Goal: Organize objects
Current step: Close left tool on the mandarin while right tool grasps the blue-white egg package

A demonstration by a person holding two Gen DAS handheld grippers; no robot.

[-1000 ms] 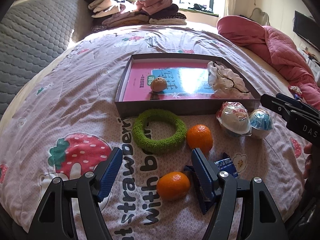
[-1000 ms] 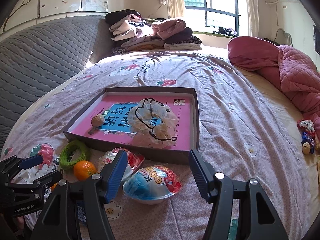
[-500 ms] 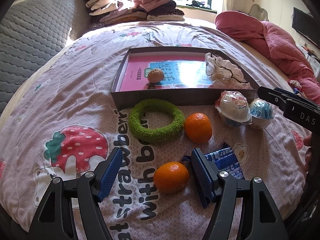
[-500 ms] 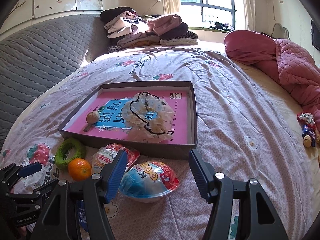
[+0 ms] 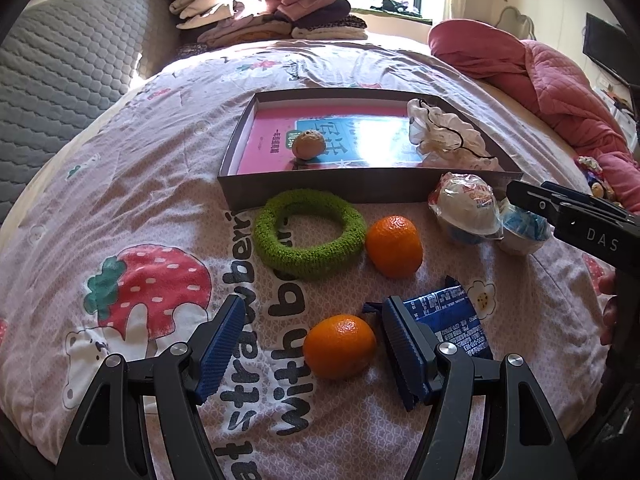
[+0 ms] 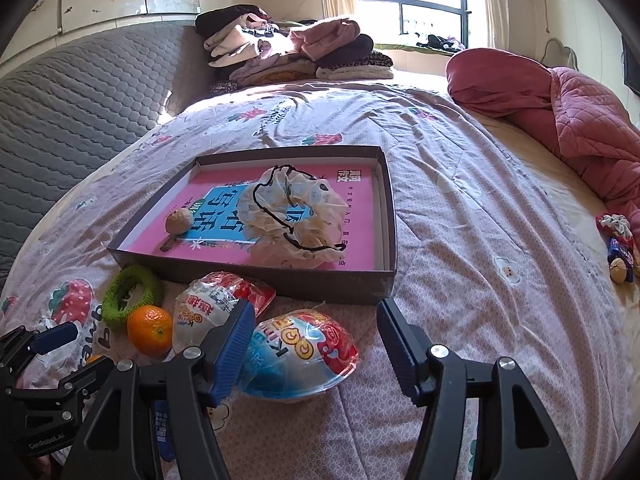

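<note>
My left gripper [image 5: 312, 348] is open low over the bedspread. An orange [image 5: 340, 346] lies between its blue pads, nearer the right one, with a gap on the left. Beyond it lie a green fuzzy ring [image 5: 310, 234], a second orange [image 5: 394, 246], a blue wrapper [image 5: 452, 318] and a white egg packet [image 5: 466, 210]. My right gripper [image 6: 318, 350] is open around a blue egg packet [image 6: 300, 354]; its right pad stands clear of it. The shallow box [image 6: 340, 290] holds a pink book, a walnut [image 6: 179, 221] and a cloth scrunchie [image 6: 296, 216].
Folded clothes [image 6: 288, 52] are stacked at the head of the bed by the grey quilted headboard [image 6: 80, 96]. A pink quilt [image 6: 560, 108] is bunched at the right. Small trinkets [image 6: 618, 248] lie near the bed's right edge. My left gripper [image 6: 74, 354] shows at the lower left.
Almost nothing has changed. The orange and the blue egg packet sit slightly higher in their views, and more of the blue wrapper shows. Both grippers' jaws stand as wide as before.
</note>
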